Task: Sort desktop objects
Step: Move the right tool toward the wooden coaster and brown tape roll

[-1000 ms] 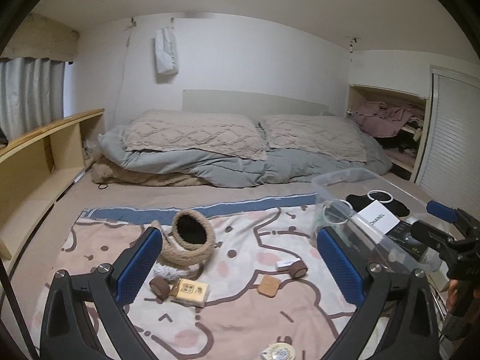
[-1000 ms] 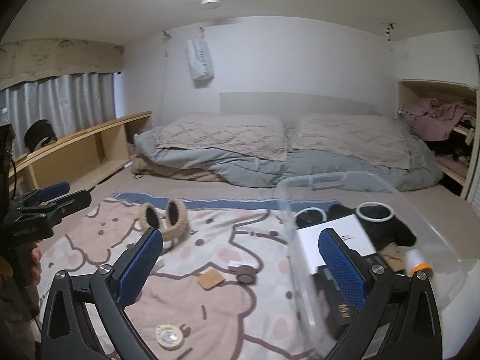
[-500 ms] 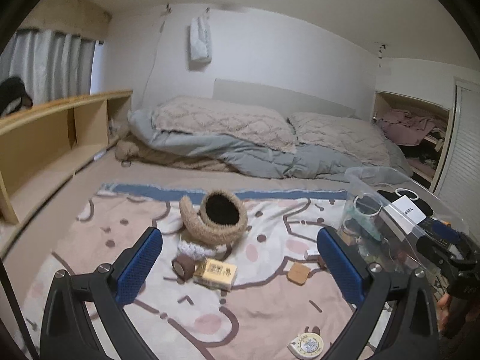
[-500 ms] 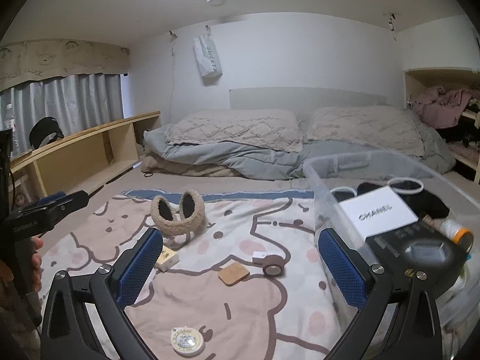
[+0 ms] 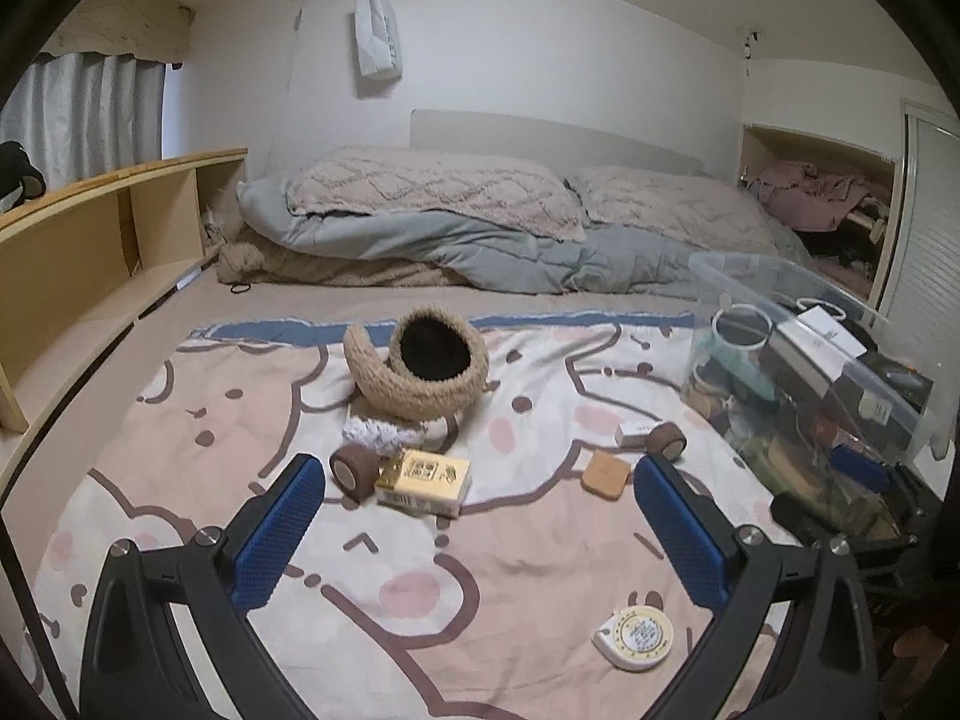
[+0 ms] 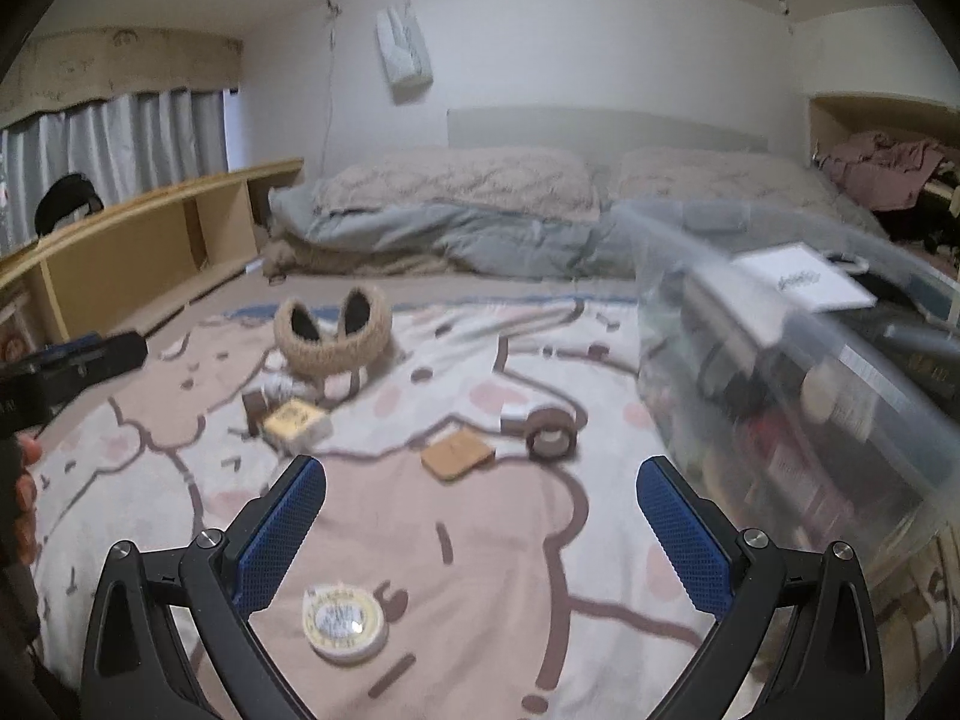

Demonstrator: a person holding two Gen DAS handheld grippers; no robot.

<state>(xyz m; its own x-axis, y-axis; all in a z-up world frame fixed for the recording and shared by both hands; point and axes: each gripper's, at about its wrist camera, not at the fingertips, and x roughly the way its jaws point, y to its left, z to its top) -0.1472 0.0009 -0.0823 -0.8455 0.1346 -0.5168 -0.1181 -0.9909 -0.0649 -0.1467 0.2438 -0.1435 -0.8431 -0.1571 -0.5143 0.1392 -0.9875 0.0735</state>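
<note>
Small objects lie on a cartoon-print blanket (image 5: 240,420). Fuzzy tan earmuffs (image 5: 420,366) sit at the back, with a brown tape roll (image 5: 354,470) and a yellow box (image 5: 423,482) in front of them. A tan square pad (image 5: 606,471), a second brown roll (image 5: 667,439) and a round yellow tape measure (image 5: 637,638) lie to the right. My left gripper (image 5: 477,513) is open and empty just short of the yellow box. My right gripper (image 6: 480,516) is open and empty above the blanket, with the tape measure (image 6: 343,621) between its fingers and the pad (image 6: 457,453) ahead.
A clear plastic bin (image 5: 840,372) with several items stands at the right; in the right wrist view it (image 6: 798,372) is close and blurred. A wooden shelf (image 5: 90,252) runs along the left. Pillows and a grey duvet (image 5: 510,240) lie behind the blanket.
Both grippers have dropped lower and closer to the blanket. The left view now centres on the yellow box; the right view has shifted left, with the bin pushed to the right edge.
</note>
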